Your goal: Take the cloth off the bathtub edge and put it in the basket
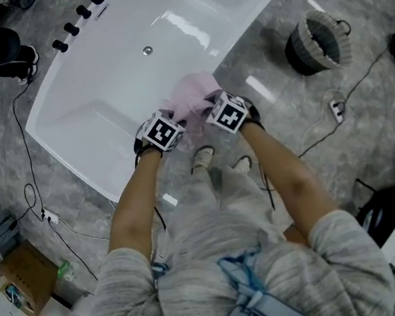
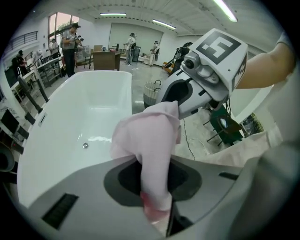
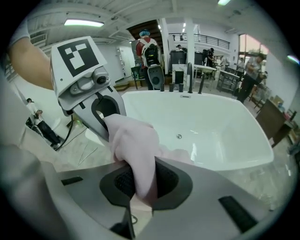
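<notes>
Overhead, the pink cloth (image 1: pixel 197 89) hangs bunched between two tongs at the near rim of the white bathtub (image 1: pixel 256 18). The left tongs (image 1: pixel 171 126) are clamped on one gathered fold and the right tongs (image 1: pixel 214 113) on another just beside it. Each gripper view shows fabric pinched deep between its own jaws. This two-point hold probably keeps the limp fabric gathered, so that no loose end drags during the carry. Whether a trailing end touches the rim cannot be told. Both tongs point steeply down, side by side.

The basket (image 1: pixel 324 17), dark and woven with its mouth upward, stands on the floor (image 1: pixel 272 110) to the person's right, well apart from the cloth. The transfer to it appears not yet begun, and it calls for a swing rightward away from the tub.

The floor is glossy grey stone-patterned tile crossed by cables (image 1: pixel 34 197), which could snag a foot. The freestanding tub has a drain (image 1: pixel 147 50) and black fittings (image 1: pixel 81 11) at its far rim. The gripper views show a large hall with strip lights, further furniture, and people standing in the background.
</notes>
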Demonstrator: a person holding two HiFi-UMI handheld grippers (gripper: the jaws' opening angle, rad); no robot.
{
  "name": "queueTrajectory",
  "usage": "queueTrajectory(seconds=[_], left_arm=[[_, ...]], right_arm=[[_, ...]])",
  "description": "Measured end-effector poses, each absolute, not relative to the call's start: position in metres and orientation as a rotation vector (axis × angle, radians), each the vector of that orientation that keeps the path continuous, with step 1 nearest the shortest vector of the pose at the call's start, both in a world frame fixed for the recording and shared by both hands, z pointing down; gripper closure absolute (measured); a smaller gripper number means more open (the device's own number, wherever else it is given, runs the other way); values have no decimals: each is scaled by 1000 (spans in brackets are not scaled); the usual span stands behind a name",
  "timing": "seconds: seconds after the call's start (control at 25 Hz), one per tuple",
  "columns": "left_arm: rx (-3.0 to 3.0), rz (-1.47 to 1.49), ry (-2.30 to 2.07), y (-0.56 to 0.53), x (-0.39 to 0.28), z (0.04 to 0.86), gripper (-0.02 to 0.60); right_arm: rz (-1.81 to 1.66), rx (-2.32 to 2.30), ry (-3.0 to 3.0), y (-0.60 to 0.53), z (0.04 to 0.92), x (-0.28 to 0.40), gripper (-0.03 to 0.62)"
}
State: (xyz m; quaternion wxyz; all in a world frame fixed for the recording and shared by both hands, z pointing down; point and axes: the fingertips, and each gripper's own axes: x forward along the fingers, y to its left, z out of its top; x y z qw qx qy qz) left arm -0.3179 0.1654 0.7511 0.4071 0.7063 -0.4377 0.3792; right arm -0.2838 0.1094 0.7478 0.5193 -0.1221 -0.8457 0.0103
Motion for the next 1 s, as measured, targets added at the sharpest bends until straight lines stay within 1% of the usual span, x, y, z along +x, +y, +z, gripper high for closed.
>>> queueTrajectory(seconds=[0.48,1.0], left_arm=[[1905,915,-1168,99,-276,674,488],[2085,951,-1116,27,-181,612,488]], right_arm=[[139,-2,-2198,52,666,-240,539],[231,364,-2279,-13,605,-131,539]])
